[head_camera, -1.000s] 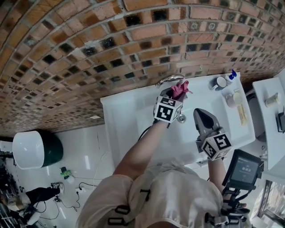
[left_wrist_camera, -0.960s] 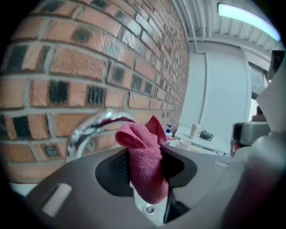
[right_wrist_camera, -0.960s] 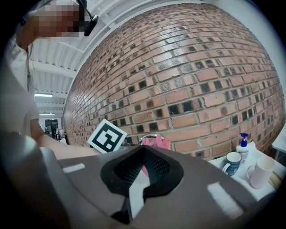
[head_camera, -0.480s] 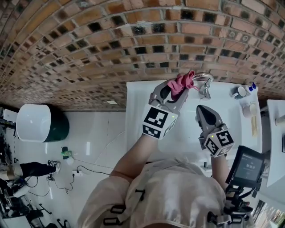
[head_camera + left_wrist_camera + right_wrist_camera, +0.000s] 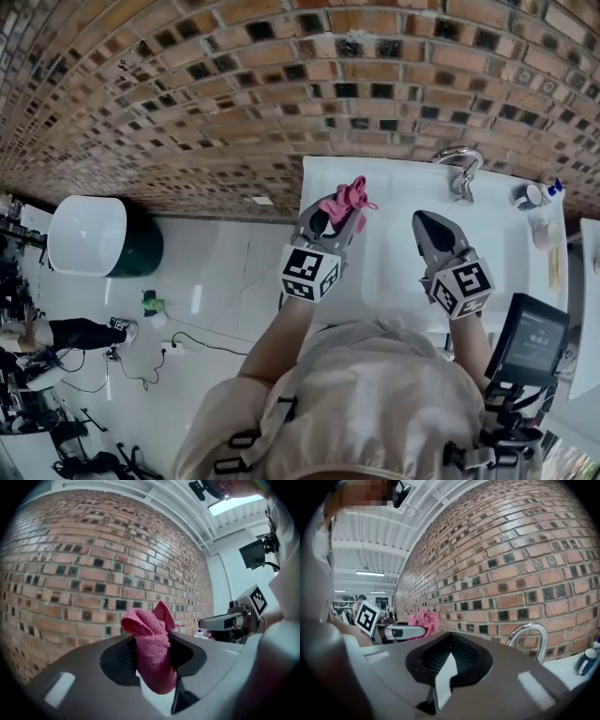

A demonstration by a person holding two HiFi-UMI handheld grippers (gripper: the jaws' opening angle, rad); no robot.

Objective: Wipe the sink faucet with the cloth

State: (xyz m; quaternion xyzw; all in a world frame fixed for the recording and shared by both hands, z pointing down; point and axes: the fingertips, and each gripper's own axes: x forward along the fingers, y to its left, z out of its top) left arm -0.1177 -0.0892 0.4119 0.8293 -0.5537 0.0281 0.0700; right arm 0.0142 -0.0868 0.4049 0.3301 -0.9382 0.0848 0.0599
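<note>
Between the left gripper's (image 5: 335,217) jaws: cloth (image 5: 151,658), pink, bunched, clamped at its middle, with a tuft standing above the tips.
Right gripper (image 5: 424,221): jaws closed, nothing between them; held over the sink (image 5: 389,267) basin, in front of the faucet (image 5: 459,167).
Cloth position: above the sink's left edge, well apart from the faucet, no contact.
Progress, as judged: cloth is in hand and no wiping stroke is in hand now. The chrome shows neither smear nor shine to tell whether wiping is finished; if any remains, the cloth must cross the basin to the right.
Edges: wall (image 5: 234,75) close behind the faucet; cup (image 5: 527,195) and bottle (image 5: 555,187) just right of it on the ledge.
Open room: basin between the grippers; bare floor (image 5: 216,272) left of the sink.
</note>
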